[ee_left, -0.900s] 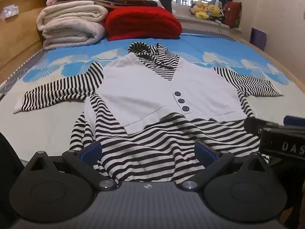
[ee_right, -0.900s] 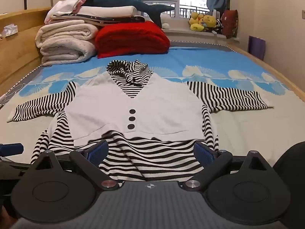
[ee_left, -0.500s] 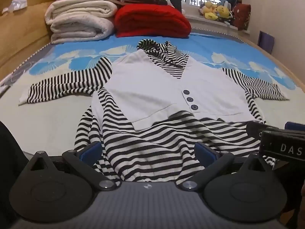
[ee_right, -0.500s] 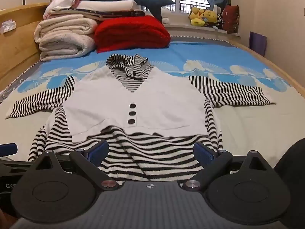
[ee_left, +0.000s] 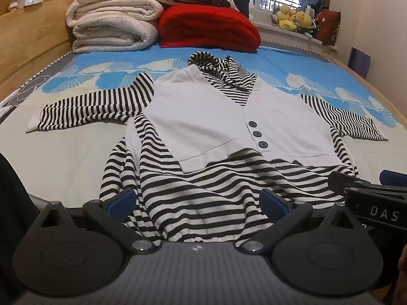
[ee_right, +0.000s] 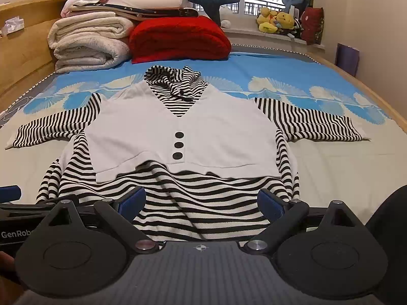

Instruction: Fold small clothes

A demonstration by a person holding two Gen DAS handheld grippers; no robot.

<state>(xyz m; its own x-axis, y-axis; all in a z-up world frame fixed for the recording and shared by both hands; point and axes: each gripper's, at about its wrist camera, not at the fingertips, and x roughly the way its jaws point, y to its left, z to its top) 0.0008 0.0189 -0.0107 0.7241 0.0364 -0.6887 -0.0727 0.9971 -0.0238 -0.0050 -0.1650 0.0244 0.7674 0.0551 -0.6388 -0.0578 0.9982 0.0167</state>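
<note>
A small black-and-white striped top with a white vest front and three dark buttons [ee_left: 239,124] [ee_right: 183,137] lies face up on the bed, sleeves spread to both sides. My left gripper [ee_left: 197,202] is open, its blue pads either side of the left part of the striped hem. My right gripper [ee_right: 201,202] is open over the hem's middle and right part. The right gripper also shows at the right edge of the left wrist view [ee_left: 374,198], and the left gripper at the left edge of the right wrist view [ee_right: 15,211].
Folded white quilts [ee_right: 89,43] and a red blanket [ee_right: 178,38] are stacked at the head of the bed. A wooden bed frame [ee_left: 30,38] runs along the left. Plush toys [ee_right: 277,21] sit on the window sill. The blue patterned sheet [ee_right: 279,68] lies beyond the top.
Both grippers have moved forward toward the top and closer to its hem. The hem now lies rumpled between the pads. The jaws stay open.
</note>
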